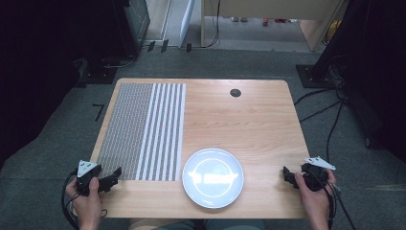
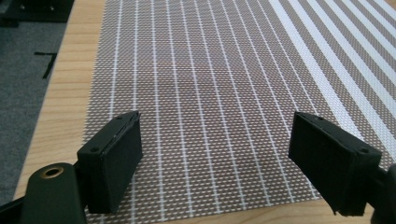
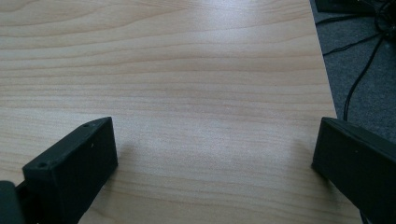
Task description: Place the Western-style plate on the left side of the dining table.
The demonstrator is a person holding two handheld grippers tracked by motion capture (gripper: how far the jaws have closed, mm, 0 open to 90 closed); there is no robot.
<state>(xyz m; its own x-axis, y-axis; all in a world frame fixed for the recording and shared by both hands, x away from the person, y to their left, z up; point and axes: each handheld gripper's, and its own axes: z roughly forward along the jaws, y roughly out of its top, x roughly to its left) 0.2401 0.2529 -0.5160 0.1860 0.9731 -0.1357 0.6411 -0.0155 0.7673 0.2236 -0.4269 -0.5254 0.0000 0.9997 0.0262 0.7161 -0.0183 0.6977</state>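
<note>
Holding both grippers wide apart and empty, we keep the left gripper [image 1: 111, 178] over the placemat [image 1: 143, 129]. Our right gripper [image 1: 288, 175] sits near the plate [image 1: 212, 177].

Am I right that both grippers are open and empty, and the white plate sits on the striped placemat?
Not quite. The plate sits on the bare wood of the table, just right of the placemat, as the high view shows. The left gripper and right gripper are open and empty.
</note>
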